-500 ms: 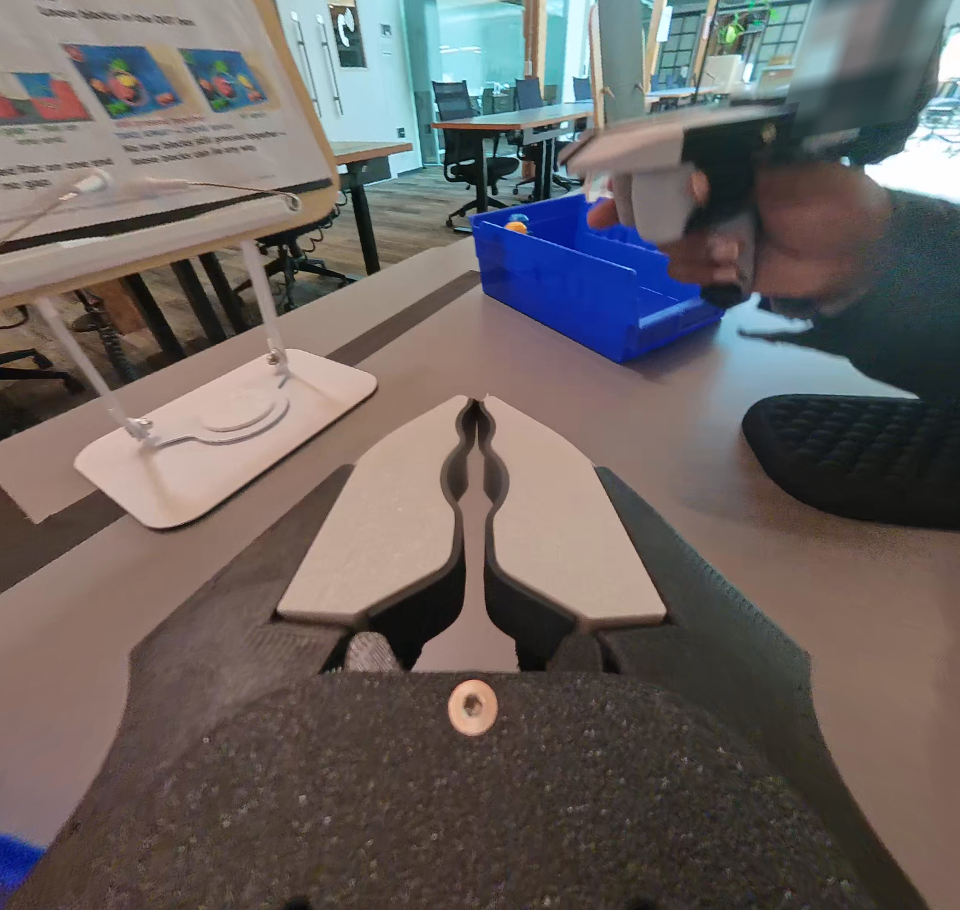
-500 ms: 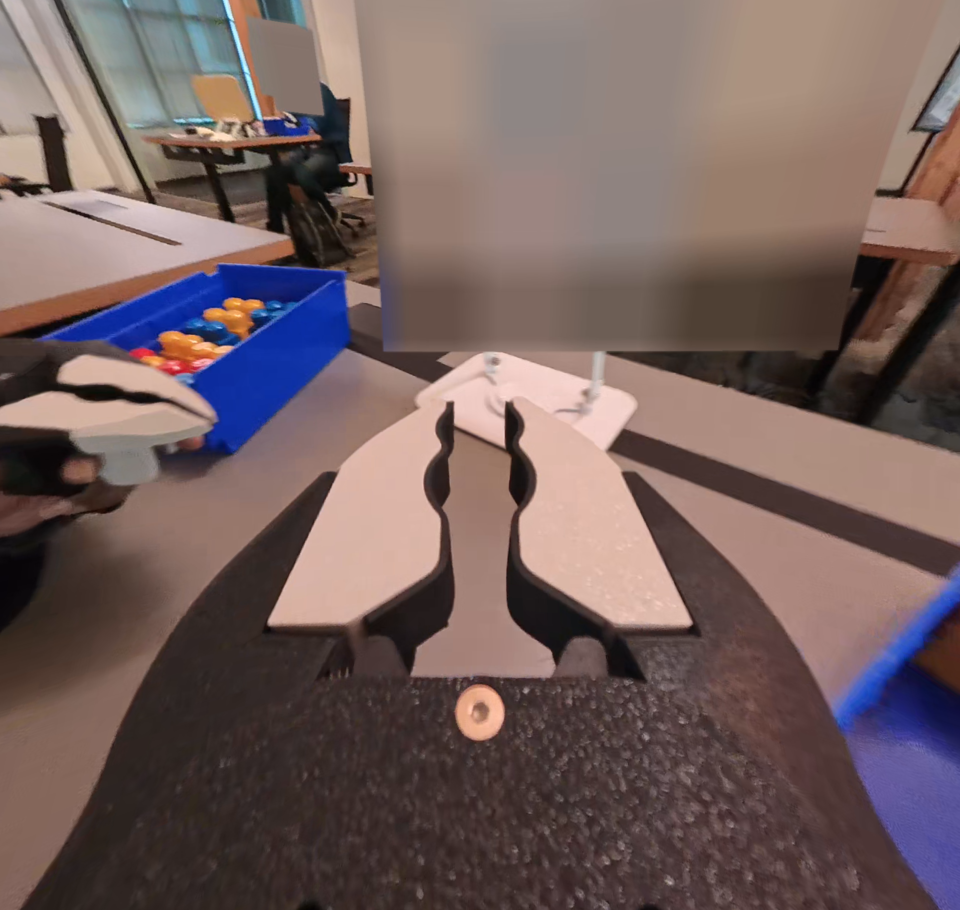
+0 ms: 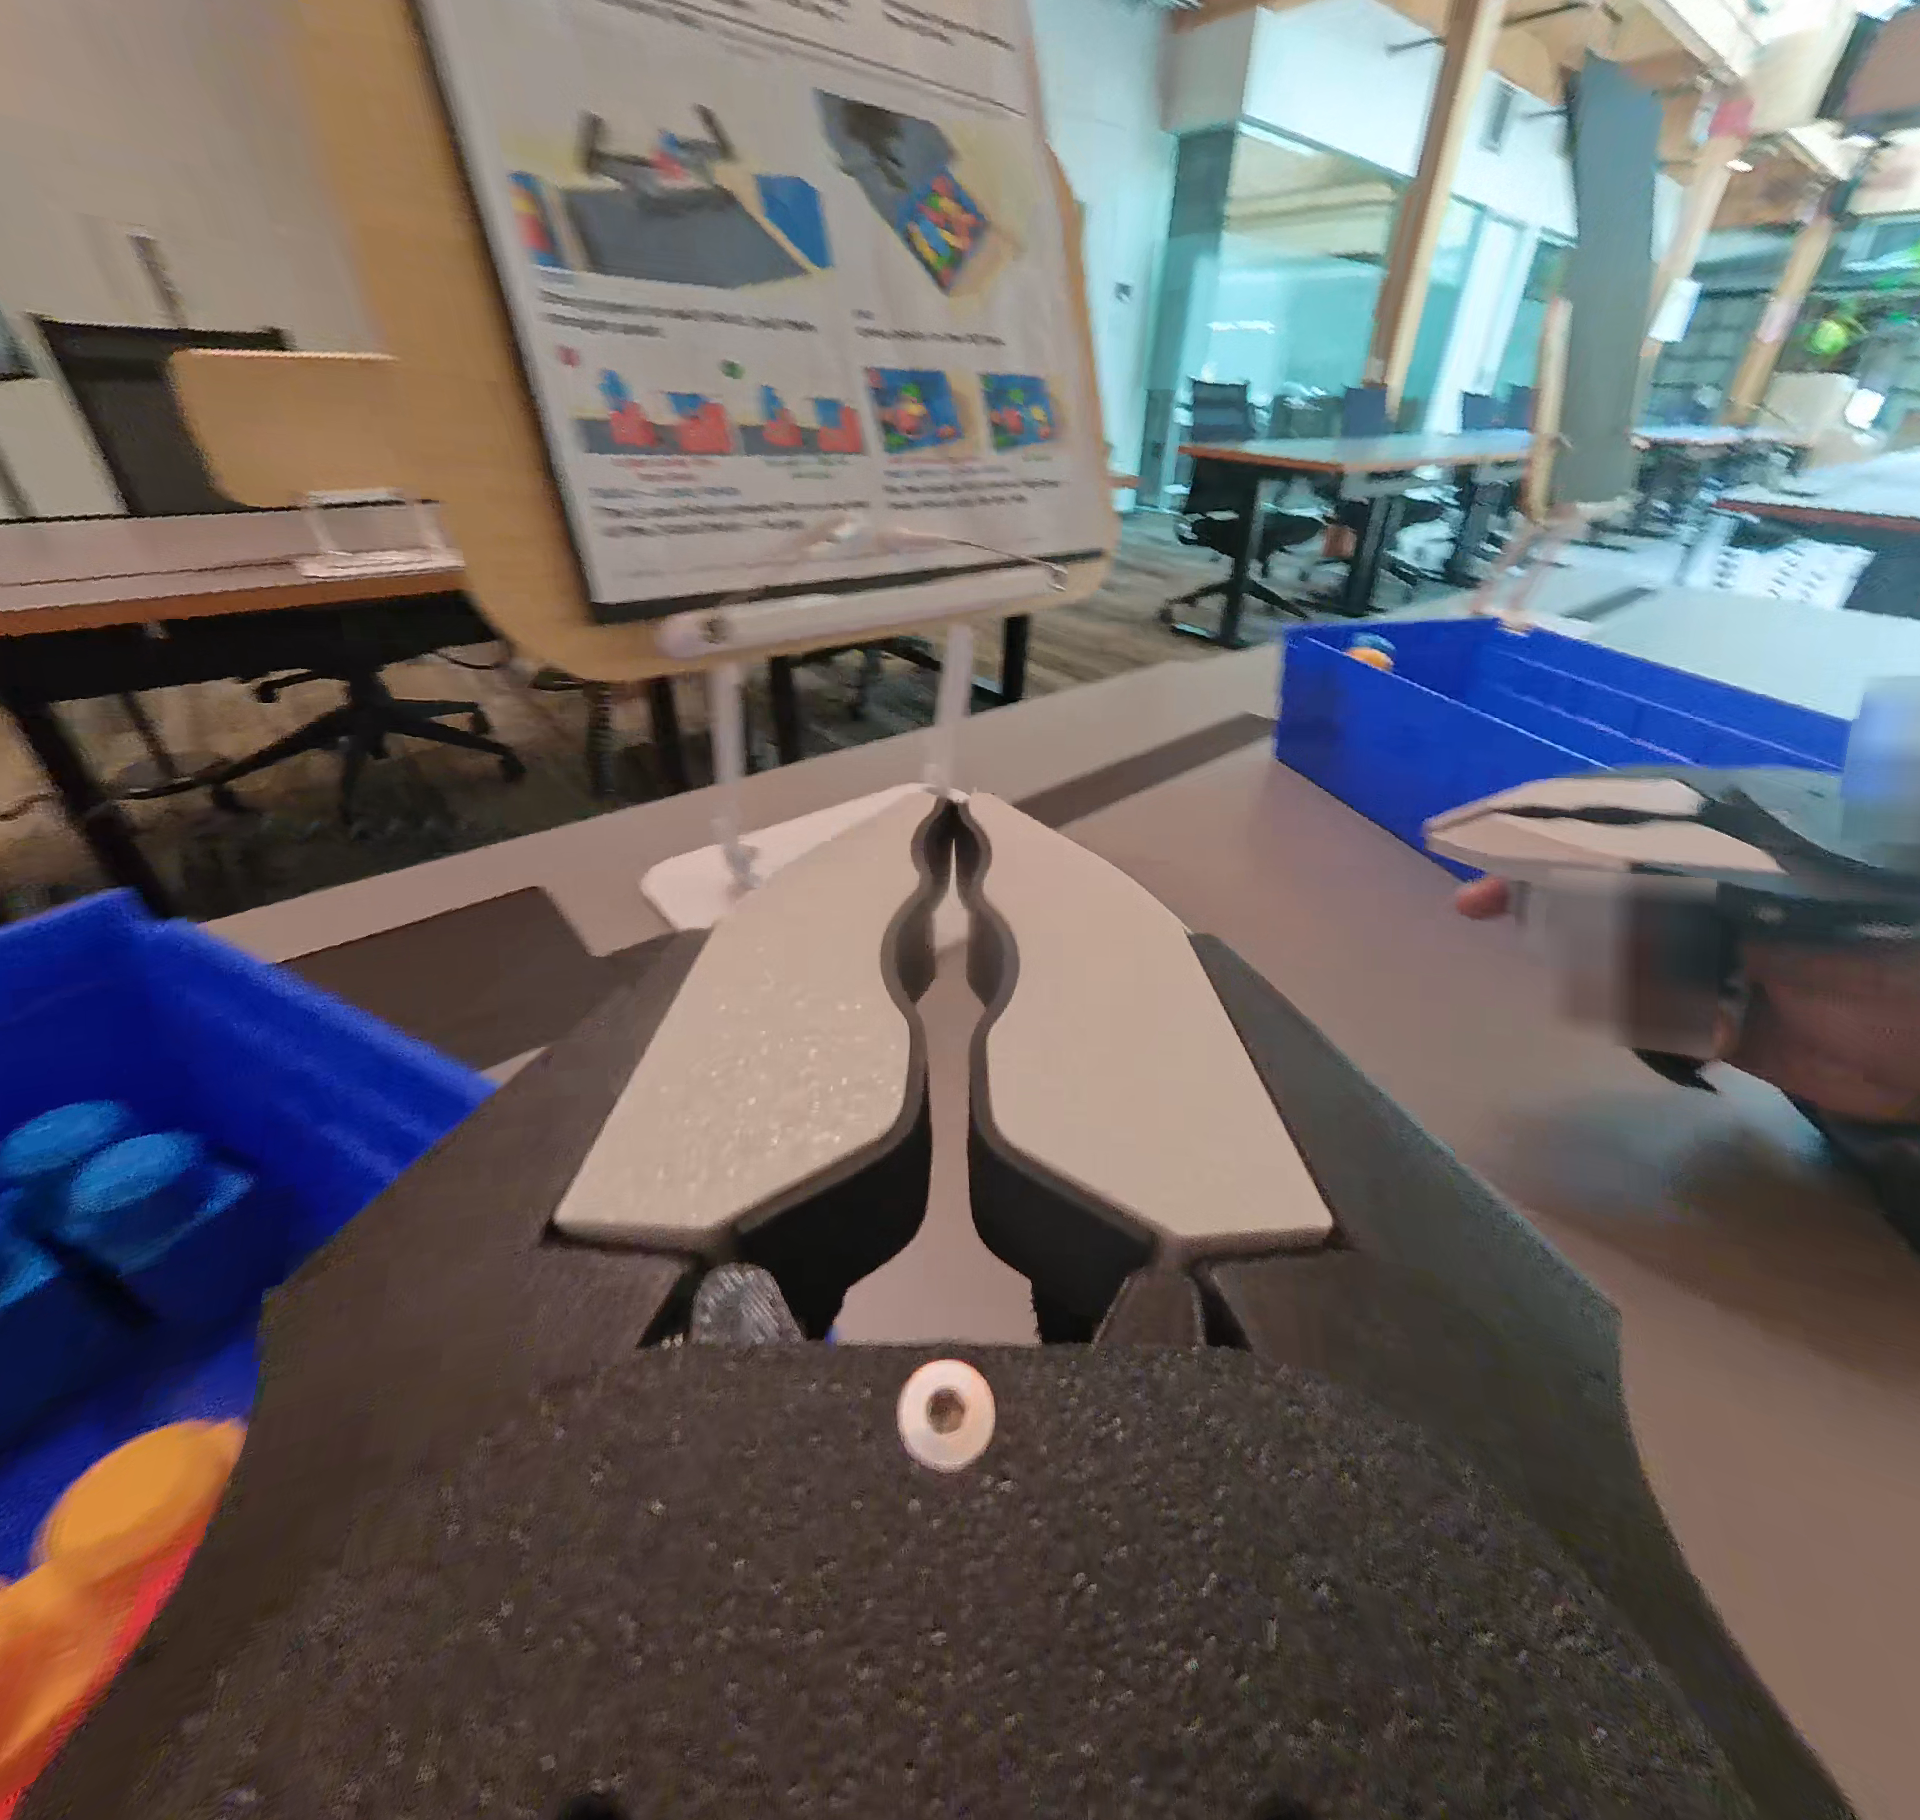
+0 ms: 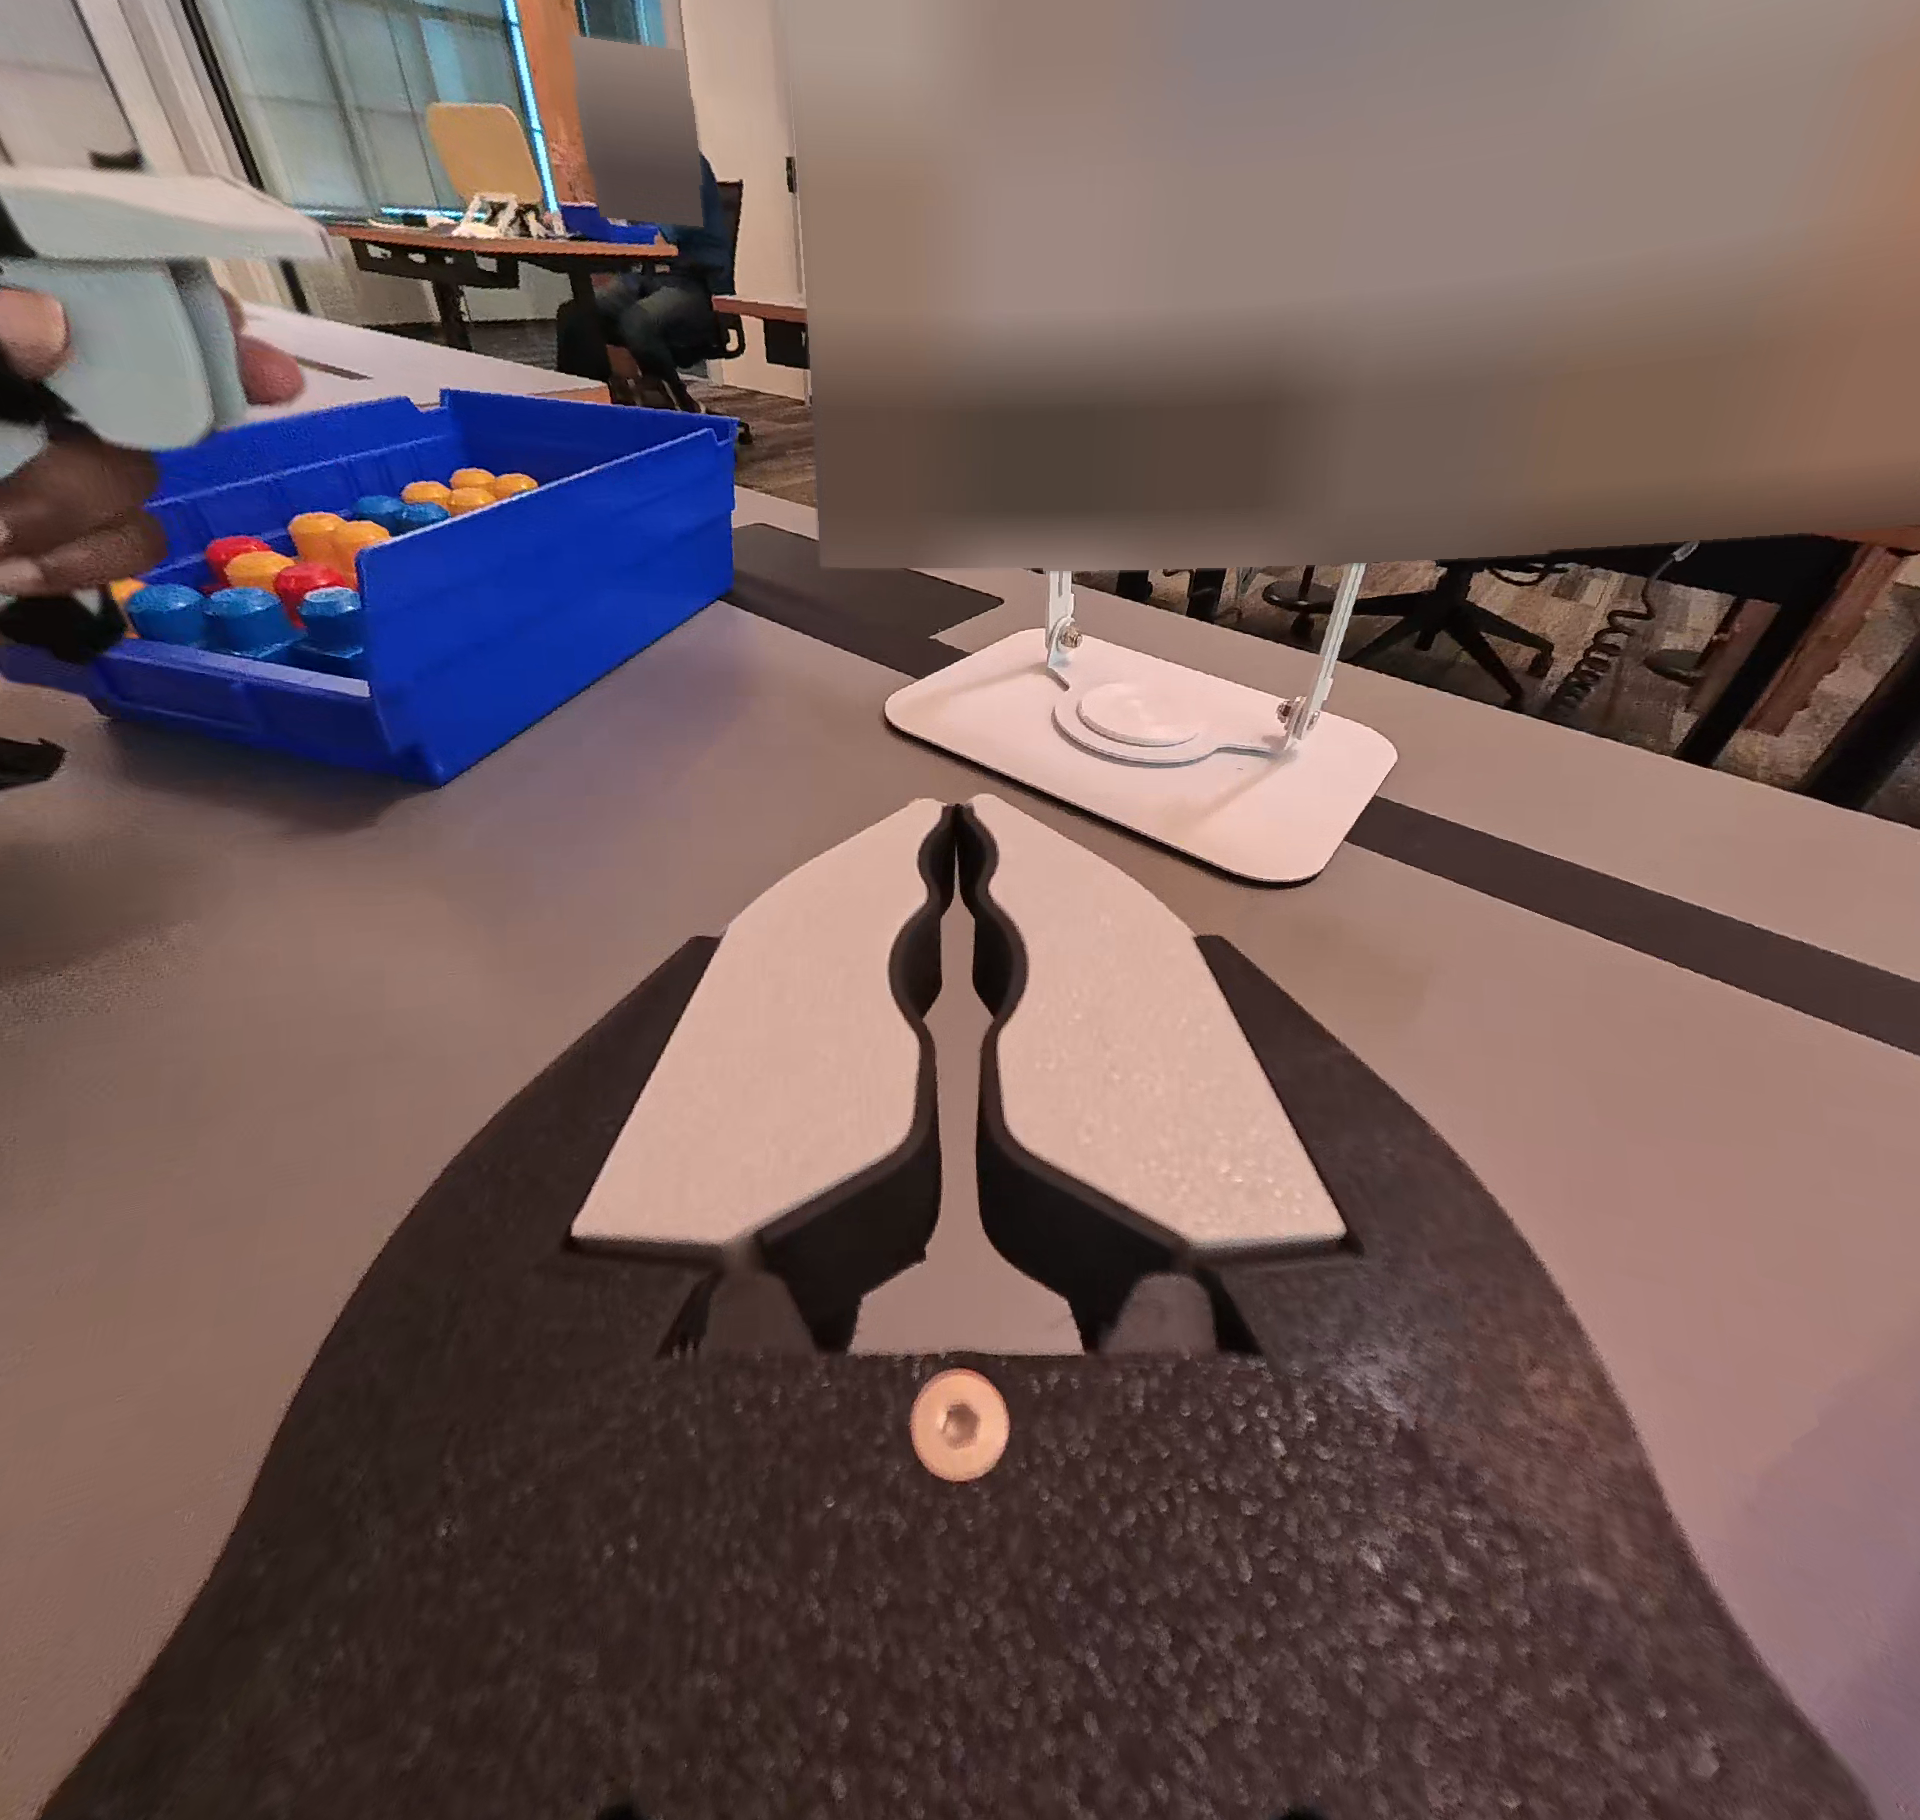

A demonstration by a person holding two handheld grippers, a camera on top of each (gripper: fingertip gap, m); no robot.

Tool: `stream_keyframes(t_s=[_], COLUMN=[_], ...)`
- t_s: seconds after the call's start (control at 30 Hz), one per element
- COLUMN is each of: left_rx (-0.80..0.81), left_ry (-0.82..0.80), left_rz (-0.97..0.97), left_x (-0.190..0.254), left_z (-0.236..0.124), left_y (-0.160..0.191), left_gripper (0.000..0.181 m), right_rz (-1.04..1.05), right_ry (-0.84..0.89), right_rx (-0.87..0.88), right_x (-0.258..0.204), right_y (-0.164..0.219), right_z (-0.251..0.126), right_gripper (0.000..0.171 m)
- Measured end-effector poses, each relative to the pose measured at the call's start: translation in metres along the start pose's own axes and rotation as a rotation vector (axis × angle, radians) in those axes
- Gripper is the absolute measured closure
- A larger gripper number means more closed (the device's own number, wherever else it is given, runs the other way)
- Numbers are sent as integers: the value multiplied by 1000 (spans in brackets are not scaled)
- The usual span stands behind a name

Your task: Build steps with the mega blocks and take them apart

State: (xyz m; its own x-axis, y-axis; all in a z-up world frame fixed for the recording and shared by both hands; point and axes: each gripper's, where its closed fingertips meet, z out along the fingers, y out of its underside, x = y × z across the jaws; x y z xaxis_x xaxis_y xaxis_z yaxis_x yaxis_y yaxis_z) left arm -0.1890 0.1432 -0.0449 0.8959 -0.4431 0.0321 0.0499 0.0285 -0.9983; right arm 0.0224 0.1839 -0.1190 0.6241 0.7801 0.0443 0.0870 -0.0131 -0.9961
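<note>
We hold both tongs empty above the grey tabletop (image 4: pixel 312 991), and no step has been built yet. The left tongs (image 3: pixel 953 814) are pinched down so their tips all but meet, with nothing between them. The right tongs (image 4: pixel 954 814) are the same: narrow, tips nearly touching, gripping nothing.

The mega blocks (image 4: pixel 312 565) lie loose in a blue bin (image 4: pixel 540 627) that sits on the tabletop, to the left of the white stand base (image 4: pixel 1143 762) as the right wrist view sees it. We can make out blue, red and orange pieces, studs up, piled against the bin's near wall. In the left wrist view the same bin (image 3: pixel 187 1043) is close on our left, with a blue block (image 3: pixel 114 1178) and an orange one (image 3: pixel 135 1521) at the edge of the frame. A second blue bin (image 3: pixel 1507 721) stands to the right of the stand base (image 3: pixel 707 866), and at least one orange piece shows inside it.

We judge the blocks to be light, stiff moulded plastic with smooth, somewhat slippery sides, not fragile. The sensible hold is across the flat side walls of the body, below the studs, so that the studs stay free for mating. First the tongs must open wider than a block. Crowded neighbours in the bin may get nudged or lifted along.
</note>
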Motion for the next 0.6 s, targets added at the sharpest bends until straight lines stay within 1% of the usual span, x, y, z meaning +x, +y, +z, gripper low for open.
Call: stream_keyframes(t_s=[0.13, 0.2, 0.27, 0.37, 0.47, 0.6], left_rx=[32, 1, -98, -332, -512, -694], left_ry=[-218, -343, -447, -518, -520, -536], left_rz=[-36, -52, -49, -111, -197, -241], left_x=[-65, -101, -135, -175, -198, -216], left_z=[-18, -26, -30, -26, -18, -10], left_y=[-13, -10, -1, 27, 55, 89], left_gripper=[181, 181, 181, 170, 157, 153], right_rz=[3, 1, -5, -7, -1, -8], right_ry=[10, 10, 7, -6, -36, -83], right_rx=[-19, -24, -30, -41, -60, -82], right_x=[3, 3, 2, -1, -5, -13], right_y=[3, 5, 6, 8, 12, 16], right_z=[1, 1, 1, 2, 3, 5], right_gripper=[171, 171, 171, 171, 171, 171])
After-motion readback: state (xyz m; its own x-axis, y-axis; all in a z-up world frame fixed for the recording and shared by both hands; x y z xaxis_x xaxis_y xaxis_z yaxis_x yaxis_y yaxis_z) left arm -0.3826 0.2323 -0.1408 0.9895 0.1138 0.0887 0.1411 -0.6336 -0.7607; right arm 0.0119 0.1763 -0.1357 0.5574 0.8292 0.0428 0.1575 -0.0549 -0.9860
